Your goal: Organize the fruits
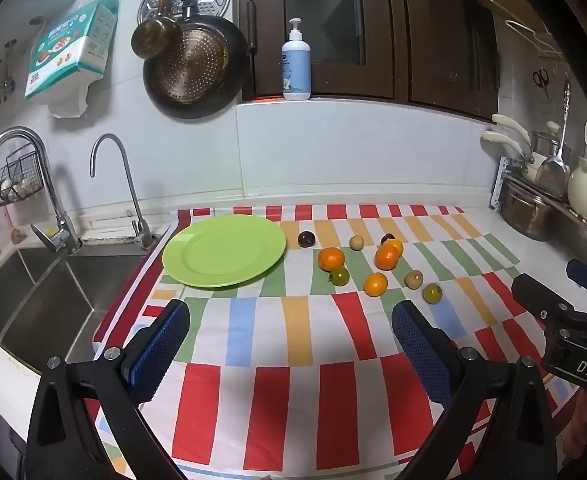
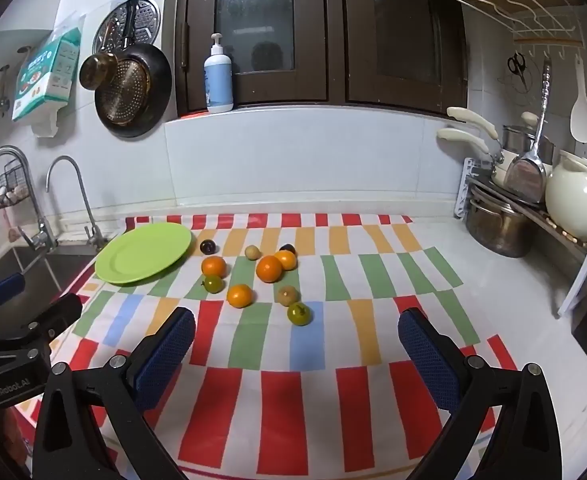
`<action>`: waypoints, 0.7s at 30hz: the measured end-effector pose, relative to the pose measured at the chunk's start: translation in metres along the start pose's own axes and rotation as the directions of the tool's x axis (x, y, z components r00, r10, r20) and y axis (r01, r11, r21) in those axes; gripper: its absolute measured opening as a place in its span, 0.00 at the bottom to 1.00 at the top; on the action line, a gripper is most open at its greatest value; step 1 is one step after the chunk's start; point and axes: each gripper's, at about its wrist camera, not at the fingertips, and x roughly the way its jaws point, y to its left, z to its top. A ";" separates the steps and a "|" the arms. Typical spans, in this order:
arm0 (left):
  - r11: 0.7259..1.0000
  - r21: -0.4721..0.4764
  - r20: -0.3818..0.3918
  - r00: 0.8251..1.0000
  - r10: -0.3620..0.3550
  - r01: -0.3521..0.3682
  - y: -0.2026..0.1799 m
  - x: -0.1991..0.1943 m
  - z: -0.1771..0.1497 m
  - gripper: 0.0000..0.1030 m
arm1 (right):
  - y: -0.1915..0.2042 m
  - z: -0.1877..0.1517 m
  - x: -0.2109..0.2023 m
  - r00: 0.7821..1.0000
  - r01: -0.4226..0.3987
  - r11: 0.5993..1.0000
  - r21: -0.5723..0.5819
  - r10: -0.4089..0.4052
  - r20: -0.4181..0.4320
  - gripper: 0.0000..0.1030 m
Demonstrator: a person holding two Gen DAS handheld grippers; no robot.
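Note:
An empty green plate point(image 1: 224, 251) point(image 2: 143, 252) lies on the striped cloth near the sink. To its right lie several loose fruits: oranges point(image 1: 331, 259) point(image 2: 269, 268), green tomatoes point(image 1: 340, 276) point(image 2: 298, 313), dark plums point(image 1: 306, 239) point(image 2: 208, 246) and small tan fruits point(image 1: 414, 279) point(image 2: 287, 295). My left gripper point(image 1: 291, 330) is open and empty, above the cloth in front of the plate and fruits. My right gripper point(image 2: 297, 338) is open and empty, above the cloth in front of the fruits.
A steel sink point(image 1: 33, 300) with two taps is left of the cloth. A dish rack with pots point(image 2: 497, 228) and a white jug point(image 2: 575, 200) stands at the right. A pump bottle point(image 1: 296, 65) stands on the window ledge. Pans hang on the wall.

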 end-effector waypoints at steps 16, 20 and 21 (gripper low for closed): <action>1.000 -0.005 0.015 1.000 0.000 0.000 0.000 -0.002 0.004 1.00 | -0.001 0.001 -0.002 1.000 0.003 1.000 0.005 -0.003 0.008 0.99; 1.000 -0.005 0.016 1.000 -0.002 0.002 0.000 -0.002 0.003 1.00 | -0.002 0.000 -0.002 1.000 0.002 1.000 0.004 -0.002 0.009 0.99; 1.000 -0.004 0.016 1.000 -0.003 0.003 0.000 -0.001 0.003 1.00 | -0.002 0.000 -0.002 1.000 0.004 1.000 0.004 -0.004 0.010 0.99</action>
